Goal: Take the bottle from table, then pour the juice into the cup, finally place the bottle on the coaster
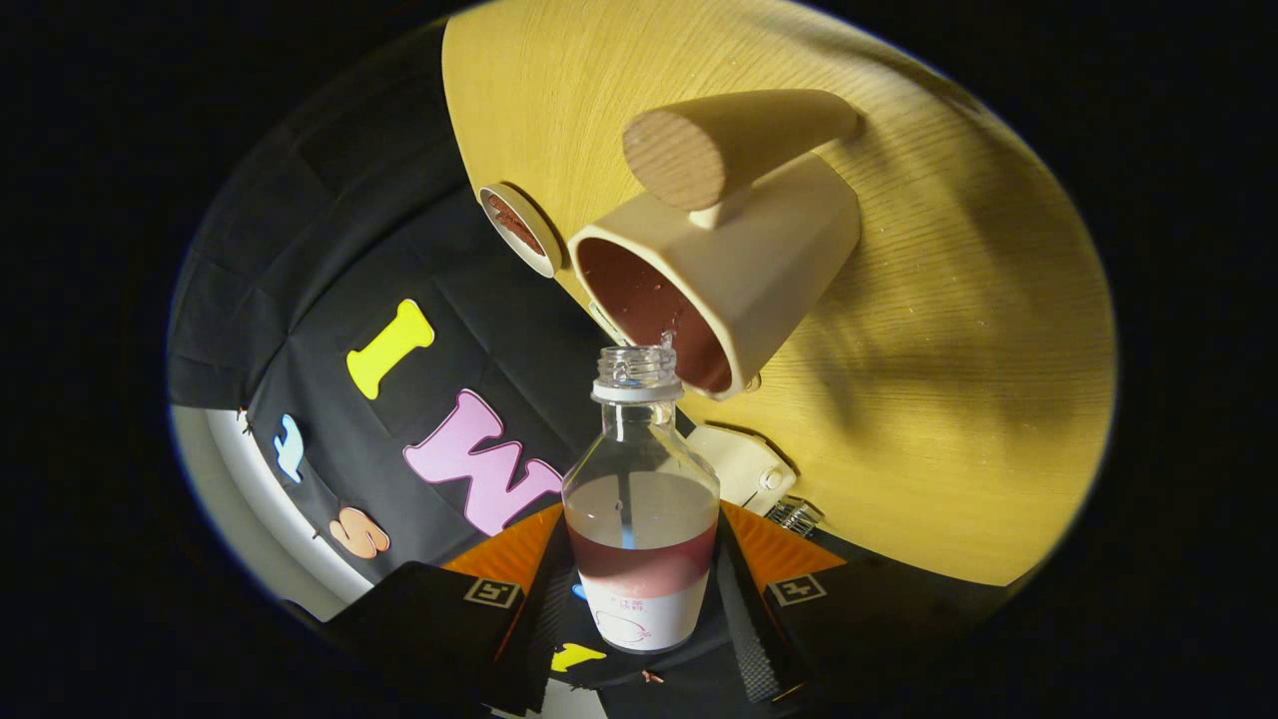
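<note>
Bottle tipped at the cup
Your gripper (641,599) clamps the bottle (641,519), its open mouth touching the cup (729,270) rim.

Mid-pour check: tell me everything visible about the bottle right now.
The bottle is clear, glass or plastic by its look, uncapped, with a threaded neck and a white collar ring. A white label wraps its lower body. Reddish juice remains inside, pooled low near the label. It is held in the claw, a finger pressing each side, and tilted so its mouth sits at the rim of the cream cup, which already holds juice. Drops show at the mouth.
</note>
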The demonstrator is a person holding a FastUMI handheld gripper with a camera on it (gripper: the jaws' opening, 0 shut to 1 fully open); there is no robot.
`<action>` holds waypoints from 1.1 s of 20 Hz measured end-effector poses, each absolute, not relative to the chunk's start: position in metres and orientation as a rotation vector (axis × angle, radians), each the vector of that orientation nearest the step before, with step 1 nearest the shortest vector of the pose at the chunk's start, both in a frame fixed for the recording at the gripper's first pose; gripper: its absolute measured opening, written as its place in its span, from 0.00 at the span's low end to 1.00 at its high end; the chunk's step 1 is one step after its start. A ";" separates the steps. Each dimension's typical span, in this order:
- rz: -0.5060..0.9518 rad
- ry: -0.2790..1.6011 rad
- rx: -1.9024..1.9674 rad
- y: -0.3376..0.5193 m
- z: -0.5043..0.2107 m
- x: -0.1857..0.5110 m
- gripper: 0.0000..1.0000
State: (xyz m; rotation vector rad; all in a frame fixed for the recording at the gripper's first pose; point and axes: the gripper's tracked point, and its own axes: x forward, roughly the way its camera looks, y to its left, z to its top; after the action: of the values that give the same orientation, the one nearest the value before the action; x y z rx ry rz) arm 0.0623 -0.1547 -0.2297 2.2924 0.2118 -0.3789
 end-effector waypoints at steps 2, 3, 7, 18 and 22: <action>-0.374 0.214 2.303 -0.158 -0.226 0.064 0.75; -0.373 0.214 2.304 -0.160 -0.223 0.065 0.75; -0.406 0.257 2.342 -0.160 -0.223 0.061 0.75; -0.470 0.261 2.378 -0.167 -0.224 0.055 0.75; -0.474 0.241 2.339 -0.166 -0.226 0.055 0.75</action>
State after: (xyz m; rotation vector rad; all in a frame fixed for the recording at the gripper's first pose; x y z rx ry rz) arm 0.0551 -0.1664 -0.2260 2.3391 0.2407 -0.4737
